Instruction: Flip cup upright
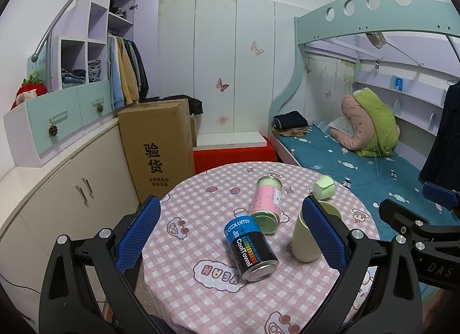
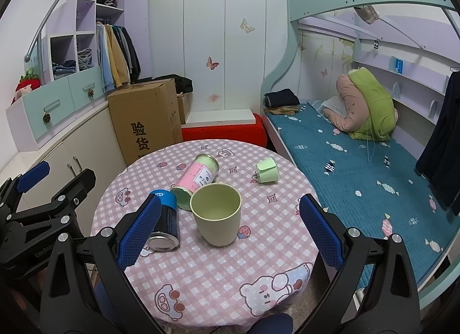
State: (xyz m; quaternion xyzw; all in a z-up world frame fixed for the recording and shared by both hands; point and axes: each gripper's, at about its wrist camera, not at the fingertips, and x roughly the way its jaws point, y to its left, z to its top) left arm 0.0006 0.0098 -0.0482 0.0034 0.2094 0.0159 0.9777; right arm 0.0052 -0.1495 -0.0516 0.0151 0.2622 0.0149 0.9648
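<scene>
Pale green plastic cup (image 2: 216,213): upright on pink checked counter (image 2: 258,247), mouth up. Left gripper (image 1: 230,236) and right gripper (image 2: 227,230): both spread apart, holding nothing.

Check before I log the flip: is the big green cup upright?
Upright: the green cup stands on its base on the table, open mouth up, apparently empty.
</scene>
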